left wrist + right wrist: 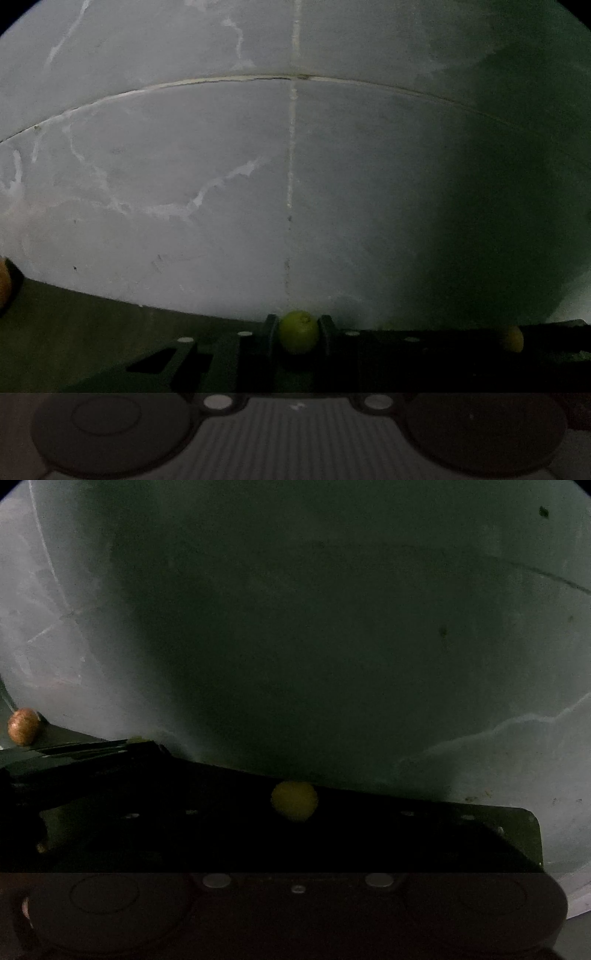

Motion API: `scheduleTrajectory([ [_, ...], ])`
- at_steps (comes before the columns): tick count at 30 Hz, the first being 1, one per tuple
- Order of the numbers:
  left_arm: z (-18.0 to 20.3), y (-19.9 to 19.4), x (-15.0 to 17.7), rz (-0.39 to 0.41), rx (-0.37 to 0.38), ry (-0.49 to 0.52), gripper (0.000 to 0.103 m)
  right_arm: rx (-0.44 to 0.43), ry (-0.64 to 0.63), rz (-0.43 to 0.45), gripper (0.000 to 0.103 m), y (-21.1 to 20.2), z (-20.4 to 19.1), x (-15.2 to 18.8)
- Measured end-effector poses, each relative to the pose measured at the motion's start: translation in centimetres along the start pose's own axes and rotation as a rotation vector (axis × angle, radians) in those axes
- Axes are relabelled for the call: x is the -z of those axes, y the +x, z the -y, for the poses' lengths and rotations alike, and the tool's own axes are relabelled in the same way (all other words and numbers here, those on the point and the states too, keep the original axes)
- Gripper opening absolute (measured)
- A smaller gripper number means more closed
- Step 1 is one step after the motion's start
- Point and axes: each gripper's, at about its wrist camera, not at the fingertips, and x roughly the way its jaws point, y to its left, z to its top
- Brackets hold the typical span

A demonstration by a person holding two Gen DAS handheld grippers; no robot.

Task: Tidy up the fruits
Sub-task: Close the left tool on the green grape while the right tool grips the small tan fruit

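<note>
1. In our left wrist view, an orange-brown fruit (3, 282) is cut off at the far left edge, on a dark surface.
2. At the centre, our left claw (298, 332) is narrowed onto a green lime (299, 336); a dark finger (270, 328) presses each side of it.
3. Far right in the same view, a yellow fruit (514, 338) sits dimly lit in shadow.
4. Behind everything is a pale grey tiled wall (184, 166) with white veins and a grout line.
5. In our right wrist view, a brown round fruit (23, 726) rests at the far left.
6. At the centre, a yellow lemon (294, 800) sits where our right claw (294, 805) should be; the fingers are lost in darkness, so we cannot tell whether the claw grips it or how far it is open.
7. We can read no writing or labels in either view.
</note>
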Motion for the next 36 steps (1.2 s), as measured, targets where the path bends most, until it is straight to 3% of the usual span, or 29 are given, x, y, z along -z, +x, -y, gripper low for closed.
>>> scheduleTrajectory([
  [3, 0.5, 0.4, 0.0, 0.000, -0.002, 0.009, 0.025, 0.004, -0.011, 0.009, 0.071, 0.1, -0.2, 0.0],
  [8, 0.7, 0.8, 0.0, -0.005, 0.001, 0.010, 0.025, 0.007, -0.046, 0.016, 0.044, 0.3, -0.9, -0.1],
  [13, -0.2, 1.1, -0.4, -0.004, -0.004, 0.010, 0.025, -0.002, -0.075, 0.014, 0.030, 0.3, -0.7, -0.1],
  [24, 0.0, 0.4, -1.1, -0.006, -0.024, -0.002, 0.024, -0.056, -0.115, 0.031, 0.030, -1.6, -1.0, -0.6],
  [36, 0.6, -4.8, -2.4, 0.056, -0.116, -0.037, 0.024, -0.186, -0.187, 0.083, 0.030, -6.9, -2.2, -1.3],
])
